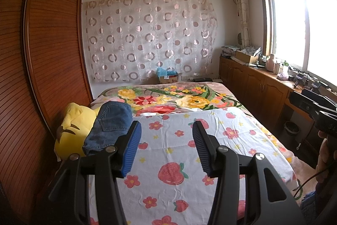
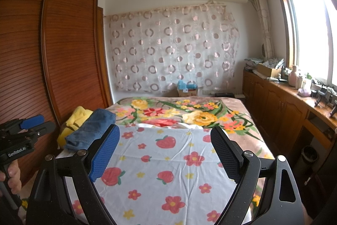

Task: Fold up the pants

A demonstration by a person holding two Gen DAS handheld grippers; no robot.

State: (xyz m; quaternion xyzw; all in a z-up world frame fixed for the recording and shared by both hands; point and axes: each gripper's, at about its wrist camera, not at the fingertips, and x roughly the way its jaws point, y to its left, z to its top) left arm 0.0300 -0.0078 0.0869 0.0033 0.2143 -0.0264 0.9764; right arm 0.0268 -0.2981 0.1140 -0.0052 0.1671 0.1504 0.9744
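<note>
Both black grippers with blue ribbed pads, left gripper [image 1: 166,148] and right gripper [image 2: 165,153], hover jaws apart and empty over the strawberry-print sheet [image 1: 185,140], while folded blue denim pants [image 1: 109,125] lie lengthwise up the bed's left edge against a yellow plush pillow [image 1: 69,130].

bed [image 1: 242,98] bears strawberry sheet [image 1: 179,151], folded jeans [image 1: 109,125], yellow plush [image 1: 71,130]

My left gripper [image 1: 166,146] hangs open and empty above a strawberry-print sheet [image 1: 181,163] on the bed. Folded jeans [image 1: 109,128] lie to its left on a yellow plush toy [image 1: 70,130], beside the wooden wardrobe [image 1: 42,60].
</note>
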